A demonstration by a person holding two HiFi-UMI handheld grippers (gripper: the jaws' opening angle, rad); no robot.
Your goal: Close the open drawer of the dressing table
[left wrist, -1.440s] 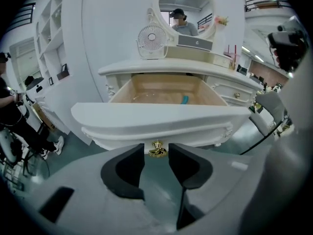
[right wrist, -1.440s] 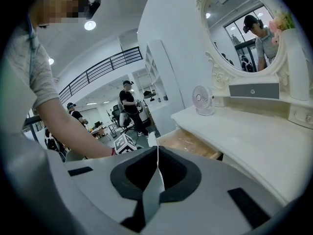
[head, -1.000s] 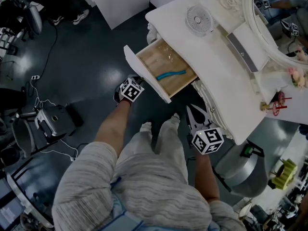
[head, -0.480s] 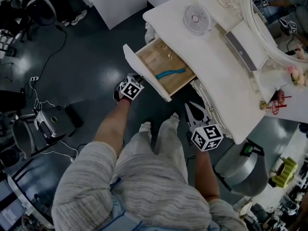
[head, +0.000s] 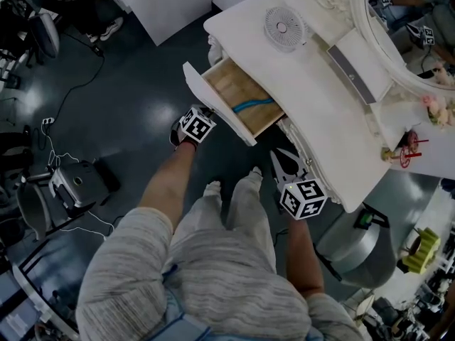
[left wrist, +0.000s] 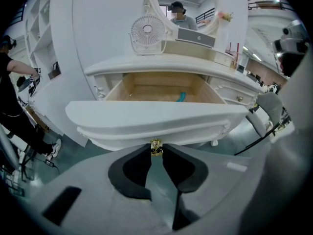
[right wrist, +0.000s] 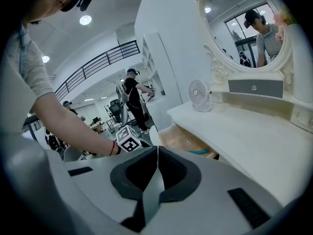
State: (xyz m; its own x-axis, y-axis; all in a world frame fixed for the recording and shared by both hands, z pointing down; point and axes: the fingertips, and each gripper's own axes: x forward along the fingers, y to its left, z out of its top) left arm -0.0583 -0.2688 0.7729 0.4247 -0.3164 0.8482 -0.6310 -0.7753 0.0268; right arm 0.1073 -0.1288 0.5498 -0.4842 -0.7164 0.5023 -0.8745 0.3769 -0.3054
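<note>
Smoothly curved white drawer (left wrist: 156, 119), bare wood inside

The white dressing table (head: 320, 116) fills the upper right of the head view. A small white fan (head: 282, 27) stands near its upper-left corner, and pink flowers (head: 437, 110) sit at the frame's right edge. Its open drawer (head: 226, 84) holds a blue thing (head: 250, 106), and a grey device (head: 77, 183) sits on the dark floor (head: 135, 91) at left.
</note>
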